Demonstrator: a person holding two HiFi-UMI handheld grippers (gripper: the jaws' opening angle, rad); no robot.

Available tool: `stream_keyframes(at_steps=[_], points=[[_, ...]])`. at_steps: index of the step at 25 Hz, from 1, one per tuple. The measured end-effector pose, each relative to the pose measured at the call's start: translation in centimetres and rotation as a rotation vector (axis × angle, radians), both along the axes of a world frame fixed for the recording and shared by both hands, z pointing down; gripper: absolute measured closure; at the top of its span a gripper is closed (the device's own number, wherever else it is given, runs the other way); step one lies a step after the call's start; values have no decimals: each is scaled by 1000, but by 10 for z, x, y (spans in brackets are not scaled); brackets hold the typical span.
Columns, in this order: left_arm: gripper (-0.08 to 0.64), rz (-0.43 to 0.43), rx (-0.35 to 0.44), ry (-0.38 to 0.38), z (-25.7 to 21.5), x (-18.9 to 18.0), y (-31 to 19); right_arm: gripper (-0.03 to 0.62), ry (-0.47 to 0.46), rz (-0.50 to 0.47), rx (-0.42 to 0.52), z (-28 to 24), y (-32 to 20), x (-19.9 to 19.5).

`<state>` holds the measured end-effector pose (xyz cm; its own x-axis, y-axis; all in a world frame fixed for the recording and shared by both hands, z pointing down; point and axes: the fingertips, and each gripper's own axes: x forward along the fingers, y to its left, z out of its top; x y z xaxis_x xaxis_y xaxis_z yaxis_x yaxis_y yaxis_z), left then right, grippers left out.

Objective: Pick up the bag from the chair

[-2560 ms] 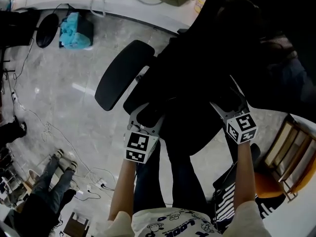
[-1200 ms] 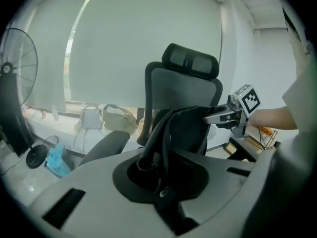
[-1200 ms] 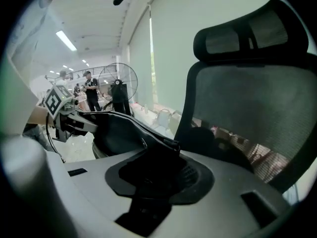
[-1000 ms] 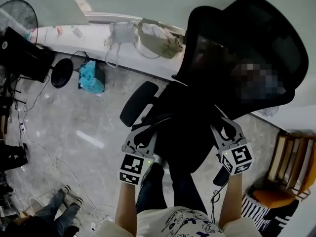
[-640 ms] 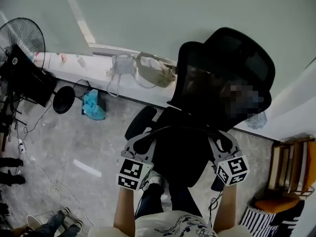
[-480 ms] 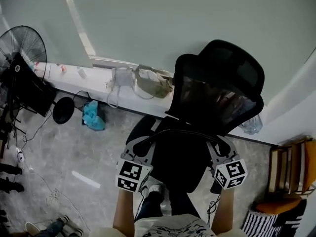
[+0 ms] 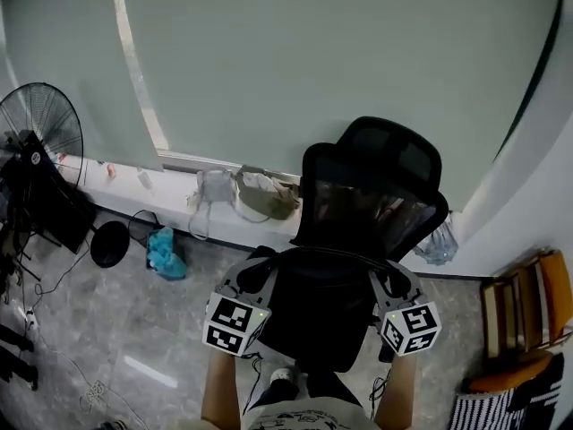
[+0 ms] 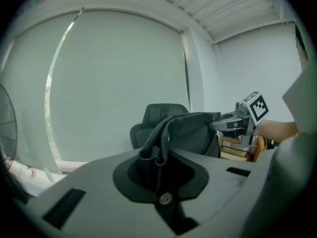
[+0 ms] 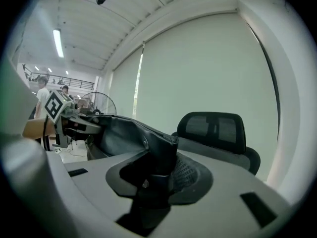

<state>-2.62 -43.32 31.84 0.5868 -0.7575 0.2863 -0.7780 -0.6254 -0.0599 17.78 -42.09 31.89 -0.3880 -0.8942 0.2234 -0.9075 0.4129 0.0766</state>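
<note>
- Your left gripper (image 7: 258,278) and right gripper (image 7: 383,278) are each clamped on a top edge of the bag (image 7: 318,316) — it hangs between them, seemingly off the chair (image 7: 372,186) at 12 o'clock.
- The lift looks nearly done; next, hold both pinches firm and level.
- The bag is black, soft and slack — the chair back is mesh.

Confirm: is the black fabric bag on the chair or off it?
Off: the left claw and right claw hold the black fabric bag; the black mesh office chair stands apart behind it.
</note>
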Motion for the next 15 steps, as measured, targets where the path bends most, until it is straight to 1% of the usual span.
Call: stream_keyframes(at_steps=[4,8,15], points=[[518,18,36,-2,-22,-1,1,463,-7,24,41,-21,6,-1],[518,33,55,-1,-39,-2,2,463,-6,43,76,-39,11,-2],[518,47,95,-17,-59,-2,3,465,-21,62,102,-55,17,-3]])
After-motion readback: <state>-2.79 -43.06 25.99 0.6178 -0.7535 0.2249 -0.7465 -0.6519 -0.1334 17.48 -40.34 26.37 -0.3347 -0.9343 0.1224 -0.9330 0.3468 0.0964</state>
